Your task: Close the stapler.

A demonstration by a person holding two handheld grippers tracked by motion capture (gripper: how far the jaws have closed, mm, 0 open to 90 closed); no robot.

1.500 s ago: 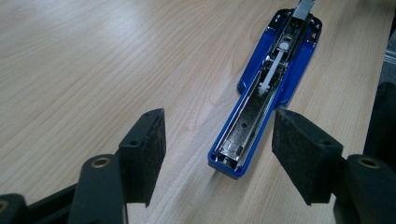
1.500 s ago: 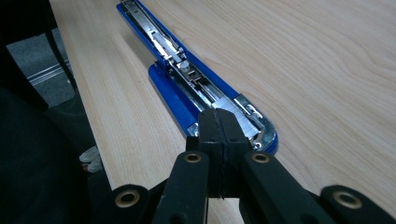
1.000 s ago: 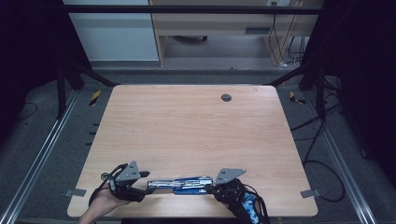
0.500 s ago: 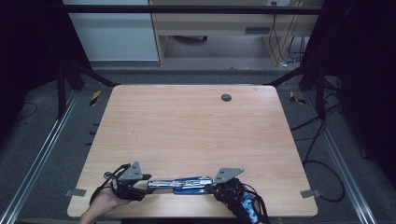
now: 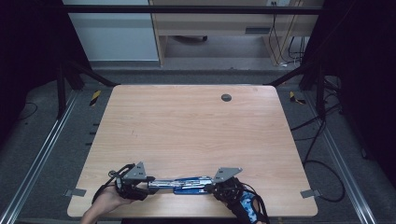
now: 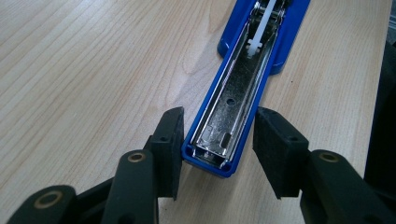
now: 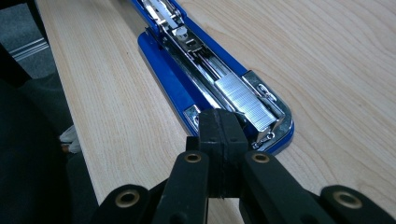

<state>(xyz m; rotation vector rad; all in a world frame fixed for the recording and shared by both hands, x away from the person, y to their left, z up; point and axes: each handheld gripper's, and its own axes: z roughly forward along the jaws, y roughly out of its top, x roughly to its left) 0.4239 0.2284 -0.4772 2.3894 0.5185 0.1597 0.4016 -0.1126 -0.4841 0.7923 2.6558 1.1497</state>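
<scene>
A stapler (image 6: 233, 100) of glossy blue plastic lies opened flat — its inner channel is bright, polished metal. A strip of staples (image 7: 245, 100) gleams silver. The counter (image 5: 187, 126) is pale wood-grain, smooth and matt. Each hand-held gripper has matt black pads (image 6: 170, 144) — slightly grainy, foam-like.

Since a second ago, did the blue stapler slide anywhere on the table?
No. The stapler lies opened flat in the same spot near the table's front edge, just as far from the dark round hole as before.
</scene>
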